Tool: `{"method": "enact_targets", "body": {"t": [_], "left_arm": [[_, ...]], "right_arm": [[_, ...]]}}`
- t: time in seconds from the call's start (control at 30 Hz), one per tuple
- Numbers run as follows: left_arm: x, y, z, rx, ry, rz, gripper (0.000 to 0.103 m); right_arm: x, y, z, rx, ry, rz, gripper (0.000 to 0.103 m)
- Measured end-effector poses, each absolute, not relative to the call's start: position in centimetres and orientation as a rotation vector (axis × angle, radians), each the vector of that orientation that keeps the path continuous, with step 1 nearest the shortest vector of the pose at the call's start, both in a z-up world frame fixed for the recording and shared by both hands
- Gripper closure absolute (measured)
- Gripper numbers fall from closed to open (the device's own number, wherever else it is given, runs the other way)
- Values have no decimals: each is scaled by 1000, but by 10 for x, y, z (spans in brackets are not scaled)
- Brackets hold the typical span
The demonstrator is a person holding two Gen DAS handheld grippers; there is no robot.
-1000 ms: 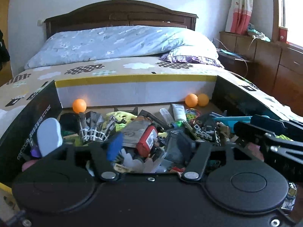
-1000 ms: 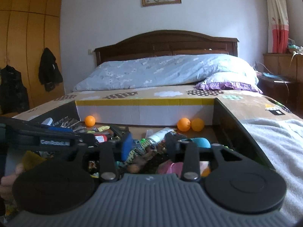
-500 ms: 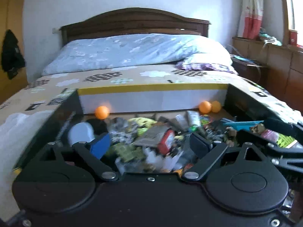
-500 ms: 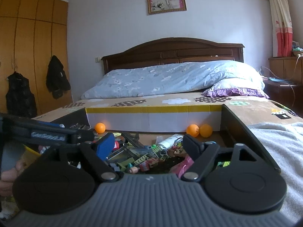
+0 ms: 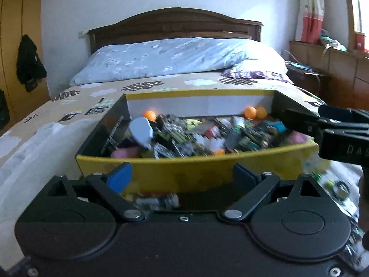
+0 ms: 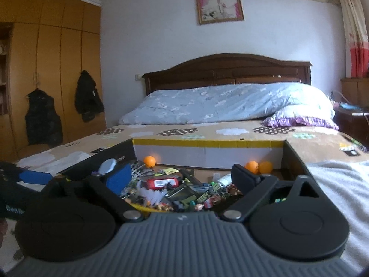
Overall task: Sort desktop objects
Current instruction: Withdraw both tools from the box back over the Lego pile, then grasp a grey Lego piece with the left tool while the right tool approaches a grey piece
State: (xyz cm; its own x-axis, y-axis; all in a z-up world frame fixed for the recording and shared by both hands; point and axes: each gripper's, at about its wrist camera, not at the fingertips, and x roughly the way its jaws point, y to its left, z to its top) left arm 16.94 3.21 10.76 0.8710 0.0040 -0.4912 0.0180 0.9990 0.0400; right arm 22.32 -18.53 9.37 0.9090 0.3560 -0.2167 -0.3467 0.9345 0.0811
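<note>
A cardboard box with a yellow rim (image 5: pixel 207 159) sits on the bed, full of small mixed objects. Among them are orange balls (image 5: pixel 250 112), a red item (image 6: pixel 161 182) and a pale blue oval piece (image 5: pixel 141 131). My left gripper (image 5: pixel 182 177) is open and empty, just in front of the box's near wall. My right gripper (image 6: pixel 182 180) is open and empty, above the box's near edge. The right gripper also shows in the left wrist view (image 5: pixel 322 127), at the box's right side. The left gripper shows in the right wrist view (image 6: pixel 23 184), at far left.
The box's far wall (image 6: pixel 207 152) is white with a yellow strip. A folded blue quilt (image 6: pixel 219 103) and purple pillow (image 6: pixel 299 120) lie at the headboard. A white cloth (image 6: pixel 341 184) lies right of the box. Small items (image 5: pixel 339 187) lie on the bed at front right.
Both grippers have opened wide and pulled back and up from the box. The left one now sits outside the near wall. Nothing was taken.
</note>
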Motion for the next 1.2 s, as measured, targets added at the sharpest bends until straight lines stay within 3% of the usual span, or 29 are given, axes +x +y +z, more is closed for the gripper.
{"method": "enact_targets", "body": {"t": [0.3,0.63,1.17,1.2], "left_arm": [[105,5,95,81,483,-127,9],[40,-40,69,146,441,-305,6],[19,-89,26,149,528,-486,6],[18,-91,24,147,529,-503,6]], "right_arm": [[134,-189,96,-59,229,341,0],[40,-229,56,-76,241,231,0],[-42,-295,-15,62,268,99,0],[-44,-299,-17,73,266,95,5]]}}
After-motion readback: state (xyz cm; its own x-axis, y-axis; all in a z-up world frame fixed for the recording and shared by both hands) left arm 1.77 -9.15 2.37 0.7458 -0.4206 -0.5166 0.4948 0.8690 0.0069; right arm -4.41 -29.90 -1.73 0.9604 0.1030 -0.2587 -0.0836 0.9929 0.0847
